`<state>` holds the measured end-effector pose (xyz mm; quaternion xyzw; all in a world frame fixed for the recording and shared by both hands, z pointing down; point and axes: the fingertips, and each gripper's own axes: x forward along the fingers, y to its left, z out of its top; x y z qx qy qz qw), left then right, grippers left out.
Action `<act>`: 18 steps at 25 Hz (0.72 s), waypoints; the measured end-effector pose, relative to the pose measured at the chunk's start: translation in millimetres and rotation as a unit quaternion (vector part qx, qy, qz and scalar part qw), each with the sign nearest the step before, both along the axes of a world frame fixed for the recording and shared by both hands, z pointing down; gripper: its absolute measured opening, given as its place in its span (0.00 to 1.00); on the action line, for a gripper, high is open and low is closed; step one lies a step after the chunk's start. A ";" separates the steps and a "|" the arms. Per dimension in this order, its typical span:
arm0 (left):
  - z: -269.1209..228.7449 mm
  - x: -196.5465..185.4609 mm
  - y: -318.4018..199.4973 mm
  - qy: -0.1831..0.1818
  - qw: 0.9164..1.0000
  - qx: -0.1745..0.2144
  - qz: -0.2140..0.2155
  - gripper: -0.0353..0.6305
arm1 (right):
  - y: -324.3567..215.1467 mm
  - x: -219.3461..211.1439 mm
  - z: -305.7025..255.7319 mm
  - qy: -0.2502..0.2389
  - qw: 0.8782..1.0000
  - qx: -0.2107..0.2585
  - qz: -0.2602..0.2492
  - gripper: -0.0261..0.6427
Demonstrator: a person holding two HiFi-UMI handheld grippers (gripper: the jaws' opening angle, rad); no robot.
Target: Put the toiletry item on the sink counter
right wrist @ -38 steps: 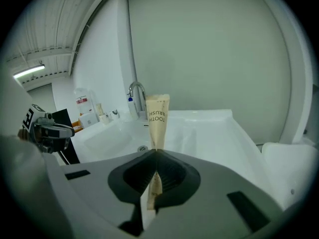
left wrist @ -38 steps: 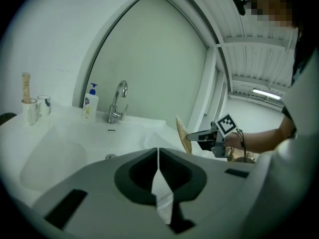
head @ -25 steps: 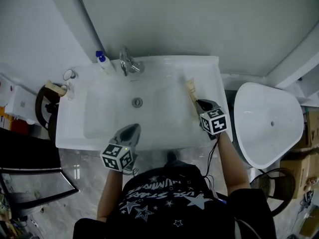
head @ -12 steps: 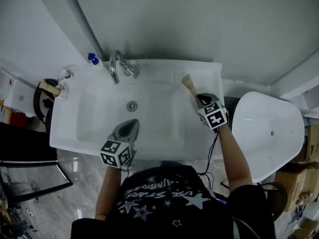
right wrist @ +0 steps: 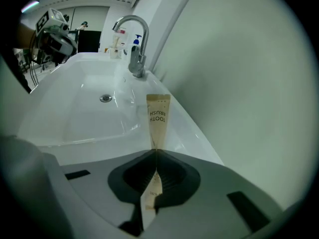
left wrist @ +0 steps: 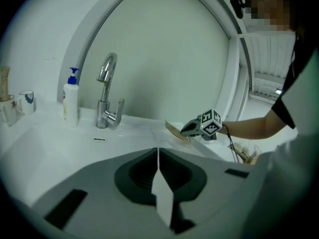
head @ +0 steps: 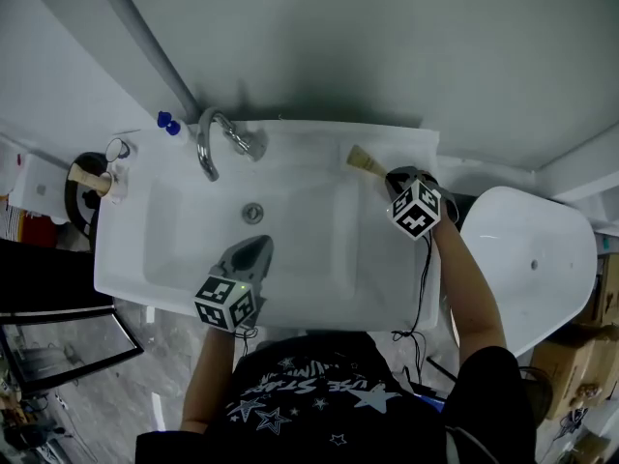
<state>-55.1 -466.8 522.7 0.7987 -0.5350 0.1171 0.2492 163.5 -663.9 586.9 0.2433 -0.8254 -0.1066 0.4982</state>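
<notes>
Placement of the toothbrush packet (right wrist: 158, 117) on the sink counter (head: 411, 141), at its right rear corner. The right gripper (head: 391, 176) has its jaws pressed onto the near end of the flat tan packet. The packet juts past the jaws over the narrow ledge between the basin (head: 290, 259) and the wall (head: 387, 46). Whether its free end already touches the ledge cannot be told. The left gripper (head: 252, 250) hovers above the basin's front rim, jaws pressed together with nothing between them.

Likely failures, judged from this pose:
(a) The ledge is narrow and glossy and borders the basin's slope, so a packet let go while partly overhanging that edge may slide into the bowl.
(b) The pinch holds one end only, so a release while the packet hangs tilted above the surface may let it flip or skid rather than lie flat.
(c) A placement too far right may send it off the counter's outer edge.

In the head view a second earlier, the right gripper stands lower in the picture, over the basin's right side, with the packet pointing toward the wall. It now sits at the rear right corner, rolled, with the packet angled toward the faucet (head: 215, 141). The left gripper keeps its place near the front rim, jaws unchanged.
</notes>
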 end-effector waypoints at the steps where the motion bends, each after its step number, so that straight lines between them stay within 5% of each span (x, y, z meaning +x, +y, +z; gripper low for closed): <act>1: 0.3 1.6 -2.7 -0.001 1.000 -0.001 0.003 0.08 | -5.1 -0.3 1.9 0.009 1.000 0.003 -0.005 0.06; 18: 18.7 5.9 -16.0 0.006 1.000 -0.025 0.003 0.08 | -43.6 -5.0 26.4 0.141 0.984 0.066 -0.088 0.06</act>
